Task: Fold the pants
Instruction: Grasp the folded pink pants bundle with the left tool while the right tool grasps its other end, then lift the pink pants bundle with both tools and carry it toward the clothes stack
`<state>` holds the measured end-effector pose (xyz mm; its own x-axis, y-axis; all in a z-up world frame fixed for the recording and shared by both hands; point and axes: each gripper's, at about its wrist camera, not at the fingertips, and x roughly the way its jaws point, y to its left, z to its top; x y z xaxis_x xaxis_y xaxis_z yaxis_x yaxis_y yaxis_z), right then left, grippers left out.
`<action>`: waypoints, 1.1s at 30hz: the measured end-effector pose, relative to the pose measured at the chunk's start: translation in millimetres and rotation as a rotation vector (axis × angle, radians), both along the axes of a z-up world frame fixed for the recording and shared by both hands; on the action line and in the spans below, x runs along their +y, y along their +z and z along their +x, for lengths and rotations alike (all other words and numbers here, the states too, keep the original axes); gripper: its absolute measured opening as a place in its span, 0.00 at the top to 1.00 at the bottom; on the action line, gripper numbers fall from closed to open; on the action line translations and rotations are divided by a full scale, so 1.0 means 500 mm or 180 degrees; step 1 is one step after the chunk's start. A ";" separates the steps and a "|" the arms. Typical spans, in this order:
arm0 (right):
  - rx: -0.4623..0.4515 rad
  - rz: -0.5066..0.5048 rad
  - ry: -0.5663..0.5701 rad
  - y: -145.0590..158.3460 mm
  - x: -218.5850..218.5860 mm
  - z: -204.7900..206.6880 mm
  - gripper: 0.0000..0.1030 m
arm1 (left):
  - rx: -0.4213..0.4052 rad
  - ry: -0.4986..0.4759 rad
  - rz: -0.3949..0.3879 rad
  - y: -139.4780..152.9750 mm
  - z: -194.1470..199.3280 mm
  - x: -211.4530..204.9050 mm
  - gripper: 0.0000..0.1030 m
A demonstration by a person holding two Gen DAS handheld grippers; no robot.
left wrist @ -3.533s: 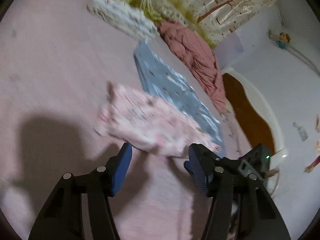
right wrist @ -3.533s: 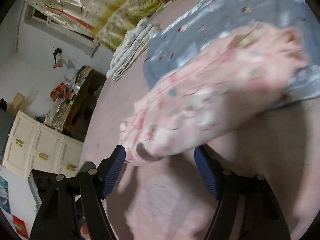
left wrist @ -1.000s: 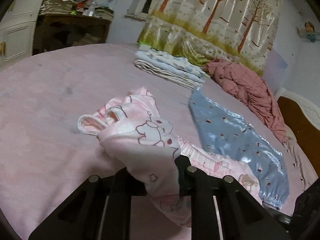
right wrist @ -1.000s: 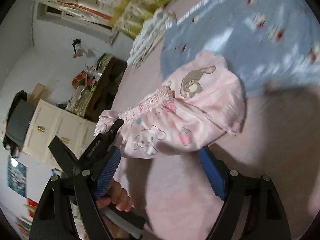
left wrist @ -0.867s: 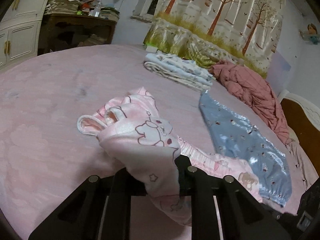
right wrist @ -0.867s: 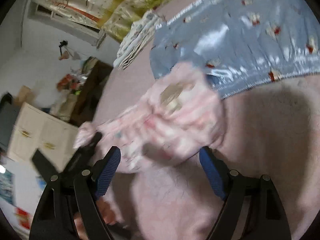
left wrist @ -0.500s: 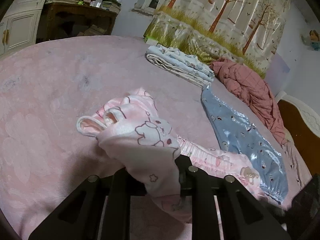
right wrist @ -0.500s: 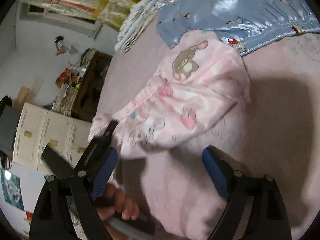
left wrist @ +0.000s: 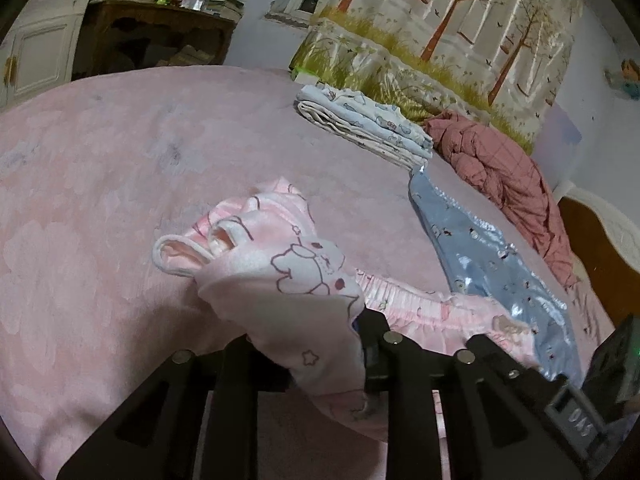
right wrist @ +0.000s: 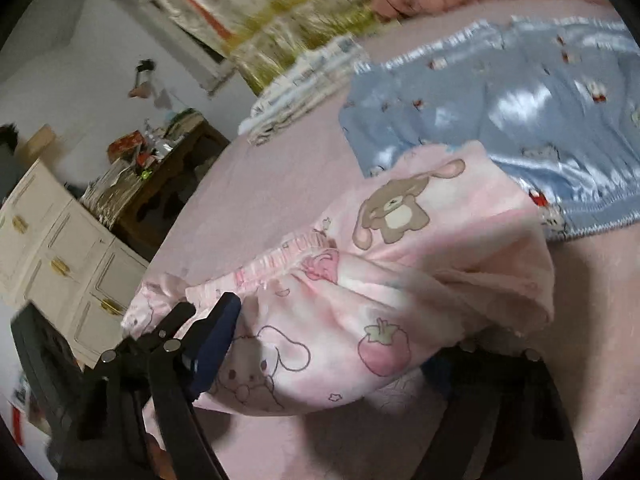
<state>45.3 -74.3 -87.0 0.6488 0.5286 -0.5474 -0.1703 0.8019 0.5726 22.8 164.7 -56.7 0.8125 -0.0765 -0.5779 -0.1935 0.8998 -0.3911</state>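
In the left wrist view, the left gripper (left wrist: 316, 360) pinches a bunched end of the pink pants (left wrist: 280, 280), its jaws opening; the rest trails right across the pink bed (left wrist: 100, 160) toward the blue satin garment (left wrist: 480, 256). If the cloth slips free now, the fold may drop crooked.

In the right wrist view, the right gripper (right wrist: 332, 344) stands wide, jaws closing, the pants' near fold between them, not visibly pinched. It could catch the blue garment's edge, which the pants overlap.
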 end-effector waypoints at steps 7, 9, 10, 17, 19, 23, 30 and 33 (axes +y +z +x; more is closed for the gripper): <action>0.0045 -0.0189 0.0089 0.013 -0.003 0.027 0.20 | 0.0068 -0.0045 0.0229 -0.004 0.000 -0.013 0.76; 0.0067 -0.0334 0.0164 0.016 0.003 0.037 0.20 | 0.0098 -0.0040 0.0230 -0.007 0.003 -0.012 0.74; 0.0080 -0.0384 0.0184 0.015 0.005 0.042 0.20 | 0.0112 -0.0036 0.0226 -0.009 0.004 -0.011 0.74; 0.0074 -0.0543 0.0053 0.016 0.007 0.042 0.39 | 0.0121 -0.0032 0.0297 -0.013 -0.002 -0.015 0.69; 0.0051 -0.0531 0.0065 0.013 0.002 0.025 0.52 | 0.0128 -0.0035 0.0317 -0.013 -0.004 -0.016 0.68; 0.0010 -0.0558 0.0069 0.014 -0.004 -0.013 0.70 | 0.0138 -0.0033 0.0397 -0.011 -0.004 -0.023 0.66; -0.0212 -0.0941 0.0040 0.021 0.021 -0.052 0.75 | 0.0143 -0.0031 0.0430 -0.010 -0.003 -0.026 0.66; -0.0249 -0.0956 0.0077 0.021 0.023 -0.054 0.76 | 0.0142 -0.0036 0.0478 -0.011 -0.003 -0.031 0.67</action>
